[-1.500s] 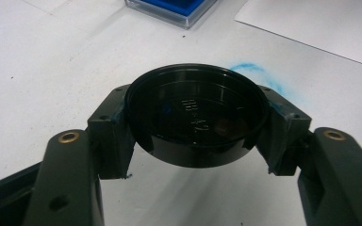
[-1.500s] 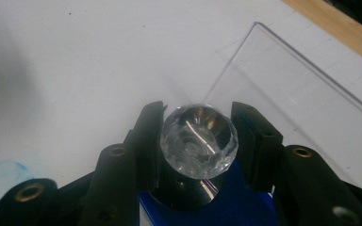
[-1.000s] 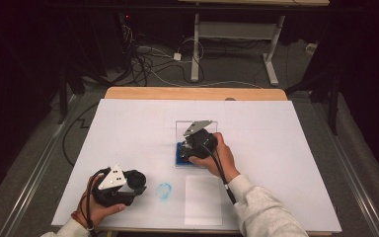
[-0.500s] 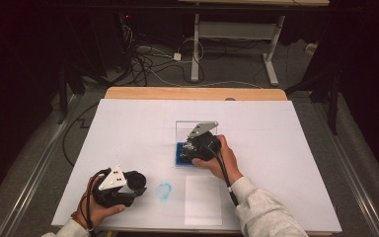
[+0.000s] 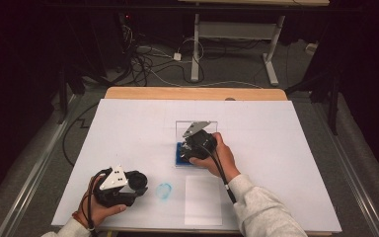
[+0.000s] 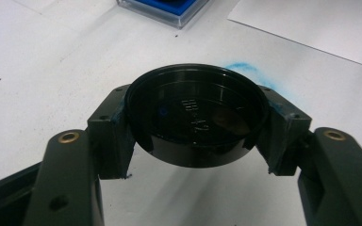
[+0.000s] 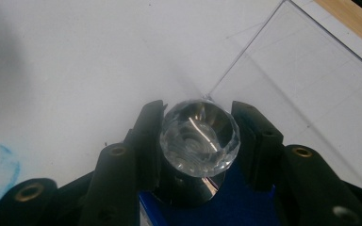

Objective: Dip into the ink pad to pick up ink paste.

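Two claws grip: my left gripper (image 6: 195,141) clenches a black lid (image 6: 195,120); my right gripper (image 7: 199,141) clasps a crystal knob (image 7: 199,139) between its jaws.

— What's around the table (image 5: 128,128)?
— A white top with a wooden edge (image 5: 192,93) at the far side. Grey carpet floor (image 5: 237,69) beyond, with a tangle of cables (image 5: 150,61) on it.
— And further back?
— A white desk frame (image 5: 237,37), then black drapes (image 5: 24,54). The room is dim; only the tabletop is lit.
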{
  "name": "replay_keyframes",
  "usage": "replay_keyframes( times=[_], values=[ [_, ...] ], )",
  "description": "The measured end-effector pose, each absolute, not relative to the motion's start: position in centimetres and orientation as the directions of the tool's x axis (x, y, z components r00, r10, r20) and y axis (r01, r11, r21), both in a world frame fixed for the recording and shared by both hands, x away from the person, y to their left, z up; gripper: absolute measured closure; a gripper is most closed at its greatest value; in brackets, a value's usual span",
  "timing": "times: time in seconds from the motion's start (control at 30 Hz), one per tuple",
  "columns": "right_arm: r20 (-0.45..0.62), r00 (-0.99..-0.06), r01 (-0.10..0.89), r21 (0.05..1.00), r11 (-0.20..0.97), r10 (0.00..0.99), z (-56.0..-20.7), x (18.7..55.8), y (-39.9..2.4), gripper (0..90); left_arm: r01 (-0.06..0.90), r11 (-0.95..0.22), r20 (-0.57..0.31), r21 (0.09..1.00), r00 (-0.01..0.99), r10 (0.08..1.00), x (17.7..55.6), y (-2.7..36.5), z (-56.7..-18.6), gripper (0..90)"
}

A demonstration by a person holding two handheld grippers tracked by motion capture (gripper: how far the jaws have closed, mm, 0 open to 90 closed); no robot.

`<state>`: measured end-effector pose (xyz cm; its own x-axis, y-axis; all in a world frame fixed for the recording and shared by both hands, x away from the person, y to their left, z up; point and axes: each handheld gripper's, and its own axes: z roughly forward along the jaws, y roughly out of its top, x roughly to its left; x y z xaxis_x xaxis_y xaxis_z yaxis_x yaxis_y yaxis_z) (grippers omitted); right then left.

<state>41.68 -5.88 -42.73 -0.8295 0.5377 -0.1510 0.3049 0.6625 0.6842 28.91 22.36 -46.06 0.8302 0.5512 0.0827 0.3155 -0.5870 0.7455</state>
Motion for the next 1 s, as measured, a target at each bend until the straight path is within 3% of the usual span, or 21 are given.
replay_keyframes(
  times=[1.0],
  values=[
    [-0.172, -0.808, 0.310, 0.690, 0.654, 0.564, -43.11, 41.14, -5.92, 57.5, 0.326, -0.577, 0.067, 0.749, 0.829, 0.555, 28.80, 22.37, -46.16, 36.5]
  ],
)
